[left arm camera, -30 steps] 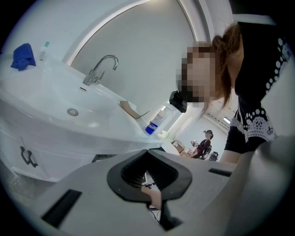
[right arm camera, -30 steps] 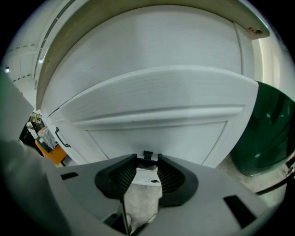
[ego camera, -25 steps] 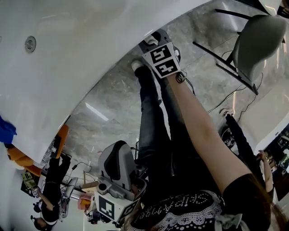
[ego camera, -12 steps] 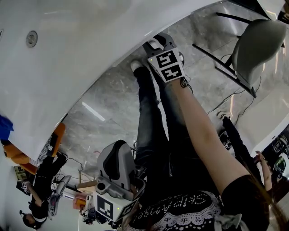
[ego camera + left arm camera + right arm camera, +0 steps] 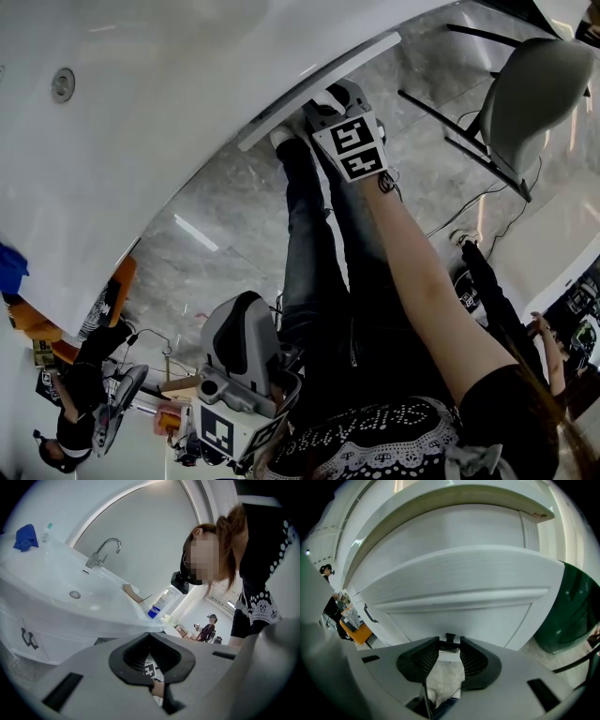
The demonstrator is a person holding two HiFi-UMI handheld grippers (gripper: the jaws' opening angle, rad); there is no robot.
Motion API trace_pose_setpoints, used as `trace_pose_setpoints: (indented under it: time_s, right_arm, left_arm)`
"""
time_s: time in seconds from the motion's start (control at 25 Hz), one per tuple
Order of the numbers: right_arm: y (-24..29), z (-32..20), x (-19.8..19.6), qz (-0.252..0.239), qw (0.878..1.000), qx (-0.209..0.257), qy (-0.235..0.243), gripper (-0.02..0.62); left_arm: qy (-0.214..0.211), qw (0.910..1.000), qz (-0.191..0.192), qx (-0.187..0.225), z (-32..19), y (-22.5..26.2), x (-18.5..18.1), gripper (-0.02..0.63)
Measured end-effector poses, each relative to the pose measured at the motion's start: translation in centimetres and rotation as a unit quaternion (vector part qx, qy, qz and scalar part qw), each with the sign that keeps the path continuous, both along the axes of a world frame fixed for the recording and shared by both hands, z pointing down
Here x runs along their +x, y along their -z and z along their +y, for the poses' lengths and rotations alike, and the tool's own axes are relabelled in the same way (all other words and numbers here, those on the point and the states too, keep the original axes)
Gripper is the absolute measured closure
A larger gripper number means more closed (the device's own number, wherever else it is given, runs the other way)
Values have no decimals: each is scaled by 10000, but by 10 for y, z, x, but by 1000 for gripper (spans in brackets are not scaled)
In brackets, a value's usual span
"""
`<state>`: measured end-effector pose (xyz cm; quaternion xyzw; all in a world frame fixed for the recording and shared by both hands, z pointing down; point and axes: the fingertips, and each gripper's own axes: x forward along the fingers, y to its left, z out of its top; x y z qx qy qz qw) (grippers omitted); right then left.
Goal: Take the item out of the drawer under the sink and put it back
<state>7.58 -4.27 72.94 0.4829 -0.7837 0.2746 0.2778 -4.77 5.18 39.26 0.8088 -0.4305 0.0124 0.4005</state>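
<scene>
- Drawer (image 5: 459,616) under the sink is gripped by one tool only. The other, the left tool (image 5: 150,637), hangs nearest the body, low at the waist, jaws together with nothing between them.
- At the end of the outstretched right arm, the right tool (image 5: 449,648) has its two pads clamped from either side on the drawer's small black handle (image 5: 450,638).
- That drawer is the white front panel of the curved cabinet (image 5: 440,536). In the head view its top edge stands slightly out from the cabinet face. The inside, and any item in it, shows in no view.
- Just beside the drawer, on the right of the right gripper view, a dark green container (image 5: 569,611) stands on the grey stone floor (image 5: 234,216).
- Above the cabinet lies the white sink (image 5: 42,573) with a chrome faucet (image 5: 104,552). A blue-labelled bottle (image 5: 159,606) stands at one end of its rim, and a blue cloth (image 5: 26,537) lies at the other.
- Farther off are a chair (image 5: 534,84) and a standing person (image 5: 206,630).
</scene>
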Motion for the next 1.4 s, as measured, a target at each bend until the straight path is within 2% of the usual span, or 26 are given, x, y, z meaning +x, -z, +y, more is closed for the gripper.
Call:
trace_pose_setpoints:
  time_s: [1.4]
  right_arm:
    - [-1,42,14,-22,9999,0,-123,448]
  left_arm:
    - [8,10000,15,82,-2,3,-1,601]
